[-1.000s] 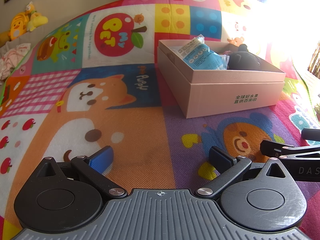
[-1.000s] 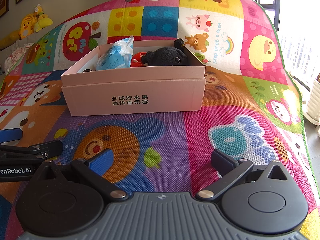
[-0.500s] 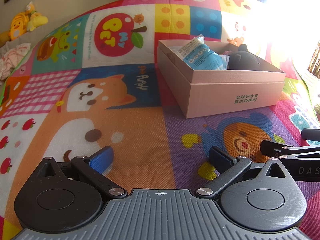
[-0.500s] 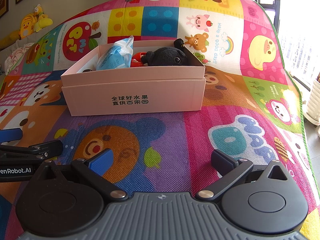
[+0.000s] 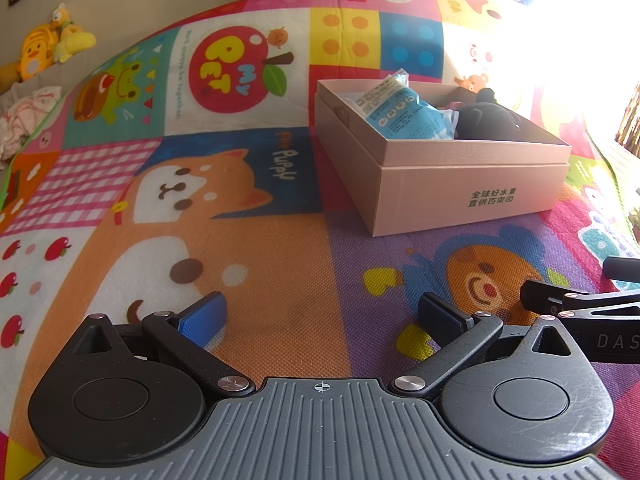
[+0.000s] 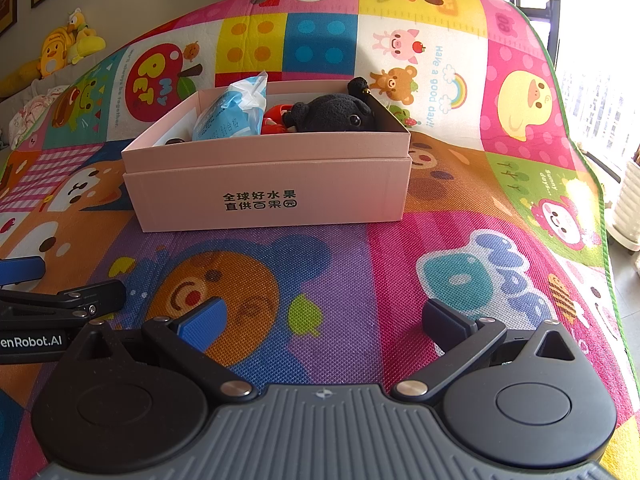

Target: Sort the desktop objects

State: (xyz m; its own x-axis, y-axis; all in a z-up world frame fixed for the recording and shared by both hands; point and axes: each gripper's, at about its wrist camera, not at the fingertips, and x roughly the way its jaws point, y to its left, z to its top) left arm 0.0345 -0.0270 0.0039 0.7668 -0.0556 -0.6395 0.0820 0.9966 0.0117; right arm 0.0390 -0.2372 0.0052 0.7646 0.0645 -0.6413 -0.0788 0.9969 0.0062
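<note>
Pink card box (image 6: 272,196) sits mid-mat (image 6: 460,208), already holding the blue packet (image 6: 236,112), a red item (image 6: 276,118) and the black plush (image 6: 336,114), so I judge the sorting nearly or fully done. I have both the left gripper (image 5: 322,314) and right gripper (image 6: 324,318) low over the mat, side by side, jaws wide and empty, well short of the box, with nothing loose in reach.

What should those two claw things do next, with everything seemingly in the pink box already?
Probably just stay back: both the left gripper and right gripper are open and hold nothing, while the blue packet and black plush toy already sit inside the pink box.
</note>
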